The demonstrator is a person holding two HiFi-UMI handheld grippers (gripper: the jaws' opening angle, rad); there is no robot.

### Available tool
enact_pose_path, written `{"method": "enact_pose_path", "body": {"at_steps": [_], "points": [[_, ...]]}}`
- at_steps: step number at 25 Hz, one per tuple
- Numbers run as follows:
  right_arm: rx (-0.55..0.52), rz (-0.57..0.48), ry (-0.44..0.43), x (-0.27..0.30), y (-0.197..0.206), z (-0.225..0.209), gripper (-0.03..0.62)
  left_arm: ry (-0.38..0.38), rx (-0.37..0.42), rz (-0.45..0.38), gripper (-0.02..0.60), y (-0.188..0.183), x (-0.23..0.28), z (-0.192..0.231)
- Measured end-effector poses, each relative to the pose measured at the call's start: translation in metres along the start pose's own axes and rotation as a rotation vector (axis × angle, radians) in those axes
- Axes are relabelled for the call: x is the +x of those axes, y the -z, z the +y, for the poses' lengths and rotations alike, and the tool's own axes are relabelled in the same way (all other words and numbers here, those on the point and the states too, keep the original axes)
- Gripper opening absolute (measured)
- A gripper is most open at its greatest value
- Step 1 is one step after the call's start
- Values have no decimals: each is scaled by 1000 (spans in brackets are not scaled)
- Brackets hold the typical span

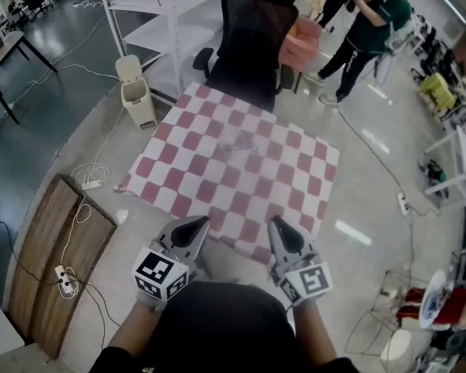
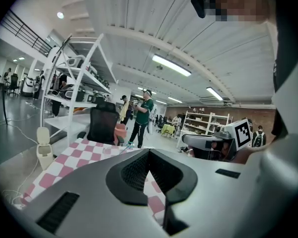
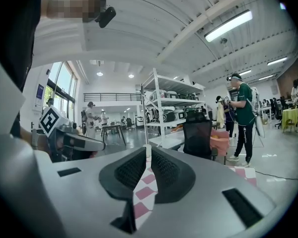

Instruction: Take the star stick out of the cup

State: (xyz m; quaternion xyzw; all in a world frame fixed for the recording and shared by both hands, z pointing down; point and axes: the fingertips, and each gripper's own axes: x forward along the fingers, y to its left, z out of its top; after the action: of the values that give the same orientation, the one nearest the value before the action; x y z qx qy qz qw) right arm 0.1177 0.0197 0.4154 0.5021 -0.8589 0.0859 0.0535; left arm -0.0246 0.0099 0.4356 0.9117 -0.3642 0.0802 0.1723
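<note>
No cup or star stick shows in any view. In the head view a table under a red-and-white checked cloth (image 1: 241, 169) stands in front of me with nothing on it. My left gripper (image 1: 196, 224) and right gripper (image 1: 278, 224) are held low and close to my body, at the cloth's near edge, tips pointing towards the table. Both have their jaws together with nothing between them. In the left gripper view the left gripper (image 2: 149, 155) shows only a thin wedge of cloth through its jaws. In the right gripper view the right gripper (image 3: 148, 152) shows the same.
A black office chair (image 1: 248, 45) stands at the table's far side, with a pink object (image 1: 299, 45) beside it. A white bin (image 1: 136, 92) and white shelving (image 1: 163, 6) are at the far left. A wooden board (image 1: 54, 263) and cables lie on the floor at left. A person (image 1: 365, 37) stands at the far right.
</note>
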Motion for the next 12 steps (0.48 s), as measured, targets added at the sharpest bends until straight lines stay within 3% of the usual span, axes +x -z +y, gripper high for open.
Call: {"method": "enact_pose_path", "body": {"at_steps": [12], "points": [[-16,13,110,88,0,14,41,75,17,12,40,-18,-3,96]]}}
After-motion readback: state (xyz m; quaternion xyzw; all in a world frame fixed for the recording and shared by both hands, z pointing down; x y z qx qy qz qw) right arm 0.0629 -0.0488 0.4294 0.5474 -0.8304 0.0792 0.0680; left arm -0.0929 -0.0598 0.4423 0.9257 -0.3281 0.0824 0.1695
